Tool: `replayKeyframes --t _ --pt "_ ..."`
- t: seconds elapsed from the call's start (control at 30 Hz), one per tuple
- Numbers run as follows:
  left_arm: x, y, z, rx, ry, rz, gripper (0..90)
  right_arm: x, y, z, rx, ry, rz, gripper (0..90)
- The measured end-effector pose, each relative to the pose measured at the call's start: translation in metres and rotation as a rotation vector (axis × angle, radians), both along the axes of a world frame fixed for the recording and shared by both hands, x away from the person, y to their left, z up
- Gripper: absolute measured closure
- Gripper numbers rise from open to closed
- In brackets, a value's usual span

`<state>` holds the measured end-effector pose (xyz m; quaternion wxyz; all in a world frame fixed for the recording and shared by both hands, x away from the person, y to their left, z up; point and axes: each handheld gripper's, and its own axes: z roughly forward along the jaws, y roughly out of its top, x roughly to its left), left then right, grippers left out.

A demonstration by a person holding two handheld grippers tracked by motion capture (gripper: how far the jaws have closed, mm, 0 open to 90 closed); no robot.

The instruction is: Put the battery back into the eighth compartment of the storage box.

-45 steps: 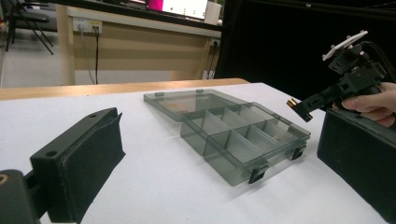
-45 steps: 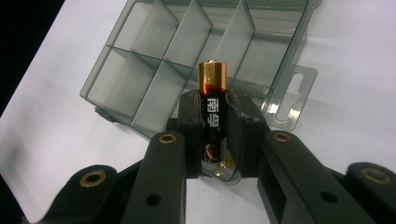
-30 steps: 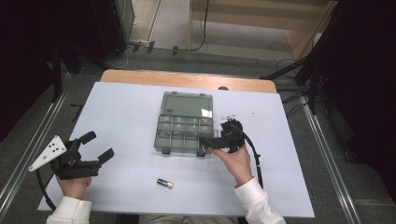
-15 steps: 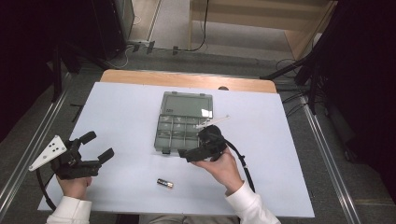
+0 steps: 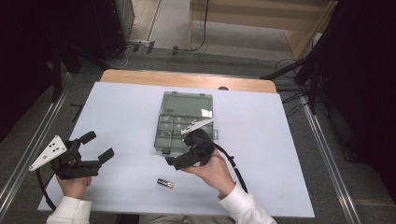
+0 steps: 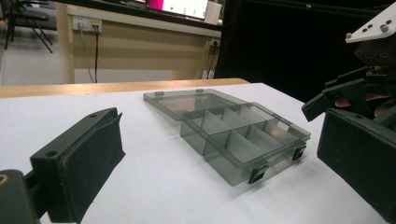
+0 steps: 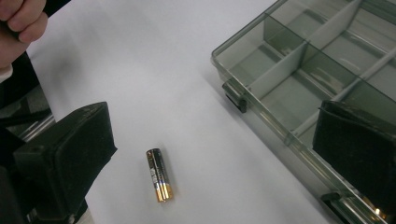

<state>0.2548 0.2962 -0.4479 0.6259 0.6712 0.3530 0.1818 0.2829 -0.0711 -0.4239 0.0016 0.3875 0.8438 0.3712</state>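
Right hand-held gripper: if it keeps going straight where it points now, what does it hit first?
Probably the battery: it lies on the table between the open jaws of the right hand-held gripper, ahead of them. The organizer box sits off to one side. Depth is uncertain.

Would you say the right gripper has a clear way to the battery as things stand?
Probably yes. The right gripper hangs with jaws apart just above the battery, which lies alone on bare table, apart from the box. Nothing stands between them.
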Motion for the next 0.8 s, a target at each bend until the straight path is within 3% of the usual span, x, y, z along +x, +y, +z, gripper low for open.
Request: replayKeyframes --t 0.43,0.53,0.8 --pt "0.0 0.0 0.0 0.001 -0.003 -0.004 0.0 -0.006 0.027 -0.008 -0.07 -0.004 0.094 0.0" --pt "0.0 0.0 0.0 0.001 -0.004 -0.004 0.0 -0.009 0.038 -0.013 -0.127 -0.021 0.136 0.0" --pt "-0.001 0.001 0.0 0.002 -0.005 -0.005 0.0 -0.013 0.052 -0.021 -0.209 -0.032 0.187 0.0"
